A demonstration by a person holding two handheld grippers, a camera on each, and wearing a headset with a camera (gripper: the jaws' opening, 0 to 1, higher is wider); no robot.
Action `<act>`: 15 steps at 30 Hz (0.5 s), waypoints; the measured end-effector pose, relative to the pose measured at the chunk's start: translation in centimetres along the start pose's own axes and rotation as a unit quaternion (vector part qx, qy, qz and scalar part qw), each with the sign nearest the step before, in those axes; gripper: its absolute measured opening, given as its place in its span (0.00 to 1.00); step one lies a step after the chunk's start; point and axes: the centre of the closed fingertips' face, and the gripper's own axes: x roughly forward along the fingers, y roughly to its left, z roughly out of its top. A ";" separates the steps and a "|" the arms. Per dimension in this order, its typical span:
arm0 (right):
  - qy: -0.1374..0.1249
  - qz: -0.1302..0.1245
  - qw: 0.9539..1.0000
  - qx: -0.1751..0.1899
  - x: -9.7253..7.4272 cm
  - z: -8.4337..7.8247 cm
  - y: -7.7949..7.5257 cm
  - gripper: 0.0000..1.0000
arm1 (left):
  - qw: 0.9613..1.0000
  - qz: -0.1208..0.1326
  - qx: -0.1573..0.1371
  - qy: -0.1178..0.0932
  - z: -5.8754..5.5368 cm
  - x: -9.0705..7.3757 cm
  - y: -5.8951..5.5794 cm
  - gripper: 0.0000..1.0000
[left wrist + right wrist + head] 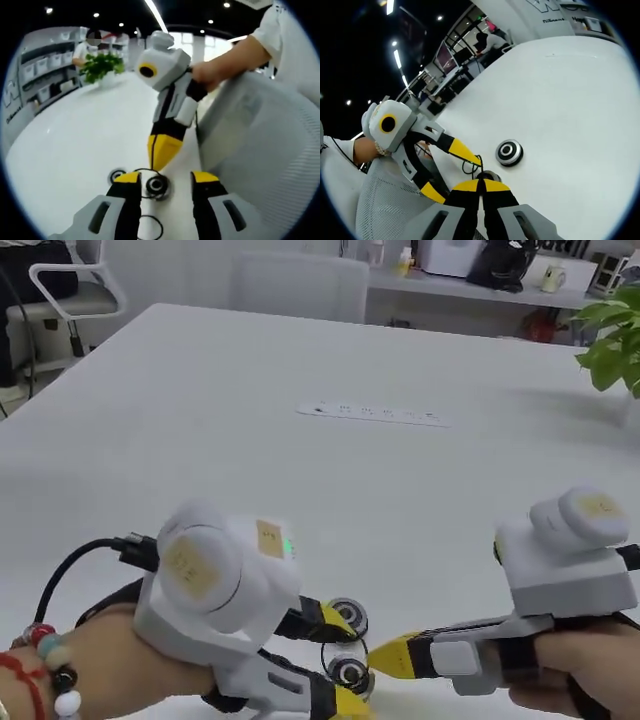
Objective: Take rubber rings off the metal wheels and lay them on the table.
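Note:
Two small metal wheels lie near the front edge of the white table (300, 470). The near wheel (350, 672) (156, 186) sits untouched between the jaws of my open left gripper (345, 660) (166, 179). The far wheel (347, 618) (509, 152) lies just outside them and still wears its black ring. My right gripper (372, 655) (480, 182) comes in from the right, shut, its tips pinching a thin black rubber ring (470, 165) stretched off the near wheel. A loose ring (161, 226) lies on the table between the left jaws.
A flush socket strip (370, 413) runs across the table's middle. A green plant (612, 340) stands at the right edge, and a white chair (60, 290) at the far left. A mesh chair back (260, 150) is close behind the table's near edge.

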 end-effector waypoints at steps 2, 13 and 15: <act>-0.003 0.000 1.000 0.001 -0.1 0.1 -0.1 0.00 | 0.999 0.004 0.030 0.011 0.1 -0.3 0.1 0.40; 0.005 0.000 1.000 -0.007 -0.1 -0.2 0.1 0.00 | 0.999 0.030 0.022 -0.016 3.1 -3.0 0.8 0.63; 0.003 0.001 1.000 -0.006 -0.2 -0.1 0.1 0.00 | 0.999 0.044 0.024 -0.021 3.4 -4.0 1.1 0.65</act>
